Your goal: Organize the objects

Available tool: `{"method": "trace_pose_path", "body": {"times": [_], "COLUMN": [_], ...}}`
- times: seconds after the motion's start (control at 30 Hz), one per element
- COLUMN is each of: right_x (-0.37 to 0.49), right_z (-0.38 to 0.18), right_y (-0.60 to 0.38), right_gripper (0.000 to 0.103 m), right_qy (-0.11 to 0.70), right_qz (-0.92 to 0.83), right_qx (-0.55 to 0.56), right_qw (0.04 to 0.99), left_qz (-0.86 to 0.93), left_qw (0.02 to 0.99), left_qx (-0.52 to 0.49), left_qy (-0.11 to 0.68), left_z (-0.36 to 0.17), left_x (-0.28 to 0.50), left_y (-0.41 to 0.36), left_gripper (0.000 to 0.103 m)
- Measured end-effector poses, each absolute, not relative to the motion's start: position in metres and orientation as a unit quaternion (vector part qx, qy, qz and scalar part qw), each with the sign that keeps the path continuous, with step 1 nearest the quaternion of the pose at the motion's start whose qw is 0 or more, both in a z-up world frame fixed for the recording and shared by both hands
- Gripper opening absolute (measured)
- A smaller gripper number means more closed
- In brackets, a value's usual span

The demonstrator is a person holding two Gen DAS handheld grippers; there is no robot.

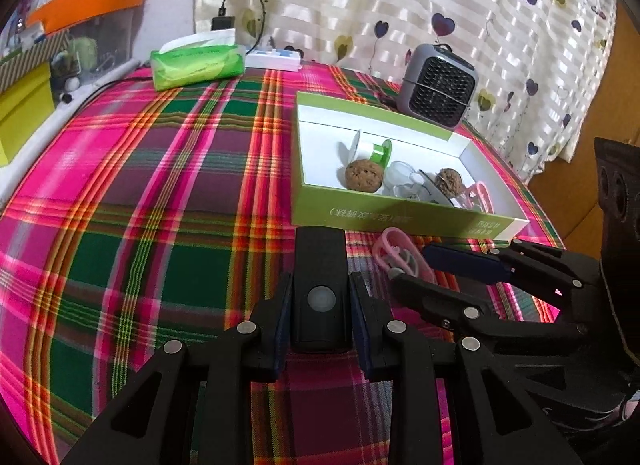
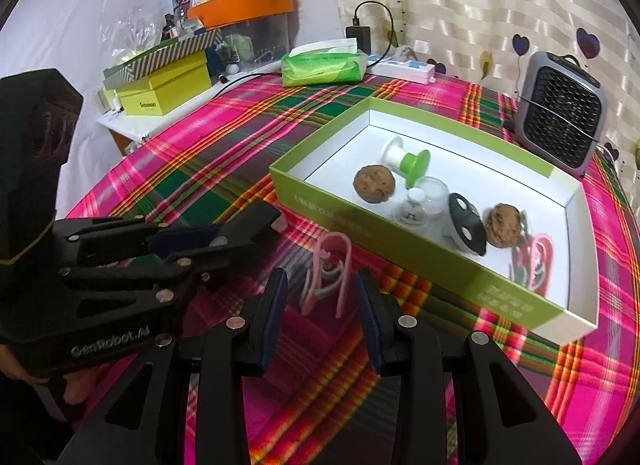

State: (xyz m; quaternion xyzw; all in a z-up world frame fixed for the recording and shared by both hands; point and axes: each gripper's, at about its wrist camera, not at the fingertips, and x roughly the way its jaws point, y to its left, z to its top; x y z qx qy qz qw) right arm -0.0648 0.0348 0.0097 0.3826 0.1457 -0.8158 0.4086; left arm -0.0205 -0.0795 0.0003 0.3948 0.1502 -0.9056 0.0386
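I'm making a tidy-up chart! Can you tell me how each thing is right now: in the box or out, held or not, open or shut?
left gripper: shut on the black device.
right gripper: open, around the pink clip, not squeezing.
pink clip: outside the box, on the cloth.
green box: open, no lid.
walnuts: two, inside the box.
green-and-white spool: inside, lying on its side.
tissue pack: open, tissue sticking out.

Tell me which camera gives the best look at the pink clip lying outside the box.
The right wrist view: the pink clip lies whole, though blurred, between the open fingers of the right hand-held gripper. In the left wrist view the clip is partly hidden behind that gripper's finger.
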Motion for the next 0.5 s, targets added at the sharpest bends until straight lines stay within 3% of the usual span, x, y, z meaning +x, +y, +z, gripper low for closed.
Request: {"method": "trace_pose_path", "body": {"times": [0.3, 0.37, 0.5], "right_x": [-0.0722, -0.0714, -0.0696], "right_z": [0.0038, 0.0043, 0.0051], "right_y": [0.0299, 0.0298, 0.0294], "right_gripper": [0.036, 0.025, 0.025], "right_qy": [0.15, 0.151, 0.156], "right_qz": [-0.816, -0.816, -0.817], "right_qx": [0.4, 0.397, 0.393], "right_qw": [0.39, 0.392, 0.393], "left_qz": [-0.905, -0.905, -0.905], "left_qw": [0.032, 0.032, 0.032], "left_qx": [0.395, 0.395, 0.395], "left_qy": [0.156, 0.155, 0.155], "left_z": [0.0005, 0.0004, 0.0004], "left_x": [-0.0202, -0.0203, -0.0201], "left_y": [-0.0788, -0.0792, -0.0796], "left_gripper": [0.025, 0.025, 0.025]}}
